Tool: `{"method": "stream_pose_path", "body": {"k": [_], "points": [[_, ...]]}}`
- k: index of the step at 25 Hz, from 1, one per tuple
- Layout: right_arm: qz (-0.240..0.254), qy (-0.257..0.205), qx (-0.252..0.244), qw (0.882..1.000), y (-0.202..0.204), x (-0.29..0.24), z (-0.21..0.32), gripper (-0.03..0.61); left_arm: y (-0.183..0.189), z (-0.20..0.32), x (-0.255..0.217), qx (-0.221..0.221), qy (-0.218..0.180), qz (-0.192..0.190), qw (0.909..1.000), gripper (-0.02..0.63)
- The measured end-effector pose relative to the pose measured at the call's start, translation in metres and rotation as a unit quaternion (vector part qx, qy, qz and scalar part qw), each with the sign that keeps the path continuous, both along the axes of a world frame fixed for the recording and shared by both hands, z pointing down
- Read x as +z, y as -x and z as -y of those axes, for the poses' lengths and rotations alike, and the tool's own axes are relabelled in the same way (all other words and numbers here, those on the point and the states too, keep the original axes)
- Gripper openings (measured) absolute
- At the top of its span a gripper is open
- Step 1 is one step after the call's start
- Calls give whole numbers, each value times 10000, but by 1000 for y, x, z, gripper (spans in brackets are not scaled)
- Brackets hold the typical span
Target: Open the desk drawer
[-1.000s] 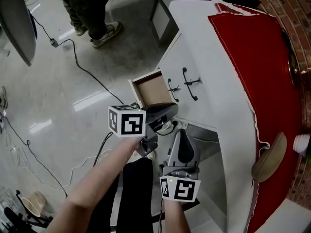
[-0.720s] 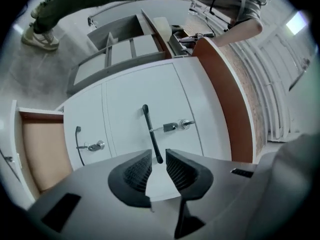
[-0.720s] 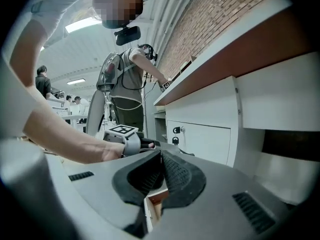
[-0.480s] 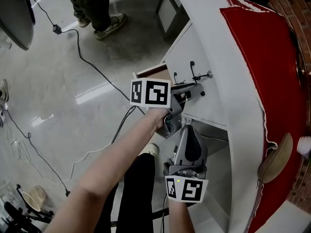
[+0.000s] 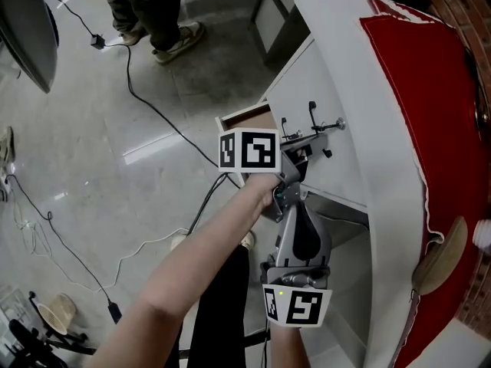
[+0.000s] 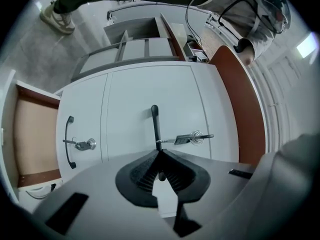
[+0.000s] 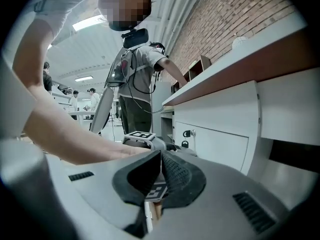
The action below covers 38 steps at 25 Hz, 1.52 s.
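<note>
The left gripper's (image 6: 158,151) jaws are clamped on the slim black bar handle (image 6: 154,124) of a white drawer front (image 6: 145,91), which is not yet pulled out. A silver key (image 6: 192,137) sticks out of the lock just beside the handle. The neighbouring wood-lined drawer (image 6: 32,129) of the white desk (image 5: 337,67) stands open. The right gripper (image 7: 160,156) hangs below with its jaws together, holding nothing. The handle looks stiff but thin and smooth, so a mid-bar grip and a straight, even pull should suit it.

2 grippers: L gripper (image 6: 159,153), R gripper (image 7: 160,155). 2 drawers (image 6: 150,94), 2 blk handles (image 6: 154,121), 2 keys (image 6: 192,137). 1 desk (image 5: 337,60) w/ 1 red cloth (image 5: 430,113).
</note>
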State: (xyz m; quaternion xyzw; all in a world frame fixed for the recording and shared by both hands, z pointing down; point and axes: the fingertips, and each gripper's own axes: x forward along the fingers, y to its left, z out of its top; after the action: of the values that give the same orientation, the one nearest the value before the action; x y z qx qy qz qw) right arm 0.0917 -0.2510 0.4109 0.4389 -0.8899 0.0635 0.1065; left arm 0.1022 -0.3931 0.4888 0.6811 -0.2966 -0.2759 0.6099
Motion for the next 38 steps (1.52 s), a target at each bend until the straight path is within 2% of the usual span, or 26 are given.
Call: {"method": "stream_pose_path", "body": {"k": [24,38], "points": [[-23,-152,148,9998,-3,-13,0,20,15,-23,-2,37,31,-116,9999,25],[-47,-191,21,9998,25,-22,-16,20,44,-57,-1,-15,89,-95,9999,25]]}}
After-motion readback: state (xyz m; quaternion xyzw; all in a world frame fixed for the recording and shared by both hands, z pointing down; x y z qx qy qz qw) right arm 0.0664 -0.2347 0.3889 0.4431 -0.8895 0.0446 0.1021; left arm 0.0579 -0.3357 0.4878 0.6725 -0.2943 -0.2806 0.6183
